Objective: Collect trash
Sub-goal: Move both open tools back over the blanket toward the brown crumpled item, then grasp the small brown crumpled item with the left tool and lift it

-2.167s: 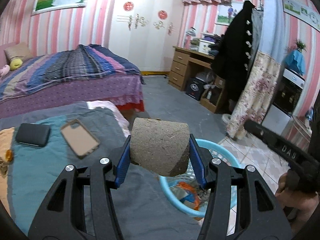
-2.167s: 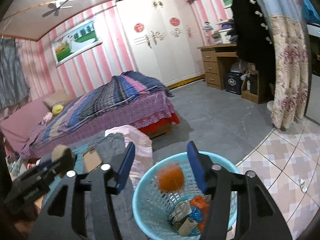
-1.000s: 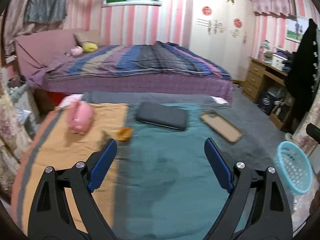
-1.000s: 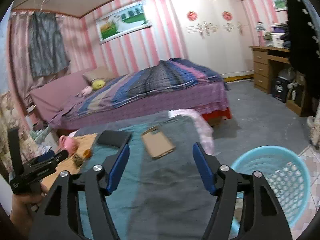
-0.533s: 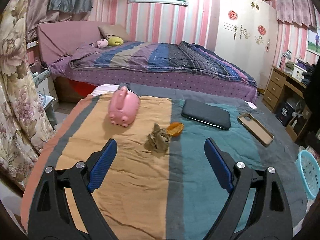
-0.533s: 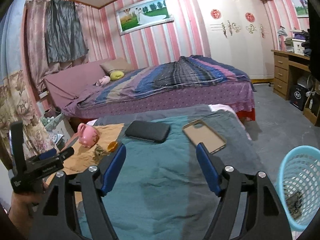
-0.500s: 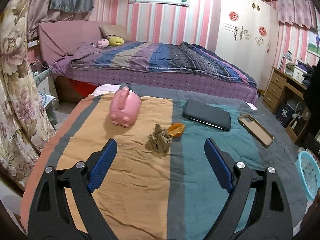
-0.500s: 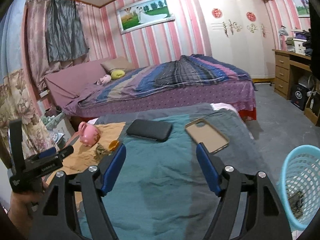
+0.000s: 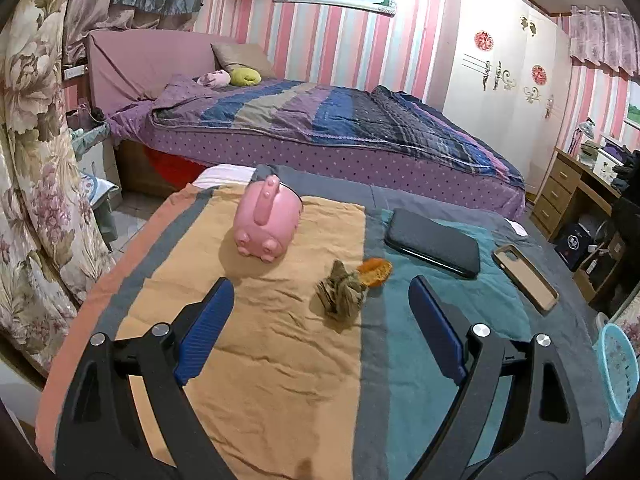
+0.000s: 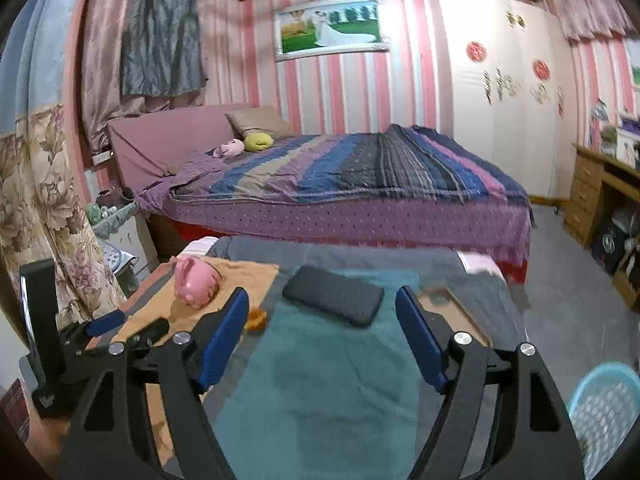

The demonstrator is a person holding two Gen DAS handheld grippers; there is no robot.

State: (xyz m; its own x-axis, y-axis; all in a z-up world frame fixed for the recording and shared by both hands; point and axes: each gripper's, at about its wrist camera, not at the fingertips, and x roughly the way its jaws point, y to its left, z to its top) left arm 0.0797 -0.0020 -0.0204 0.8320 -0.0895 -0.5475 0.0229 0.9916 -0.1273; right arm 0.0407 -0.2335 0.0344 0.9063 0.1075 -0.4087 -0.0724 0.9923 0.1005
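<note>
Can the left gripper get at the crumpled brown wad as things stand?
Probably yes. The left gripper is open and empty, the crumpled brown wad lies just ahead between its fingers, with only the orange peel touching it.

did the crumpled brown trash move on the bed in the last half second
No. The crumpled brown trash still lies right beside the orange peel, in front of the pink piggy bank.

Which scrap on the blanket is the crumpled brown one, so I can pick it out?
Find the striped blanket in the foreground. Past the pink piggy bank, where orange meets teal, lies the crumpled brown wad. It touches an orange peel, but is dull, folded and taller.
</note>
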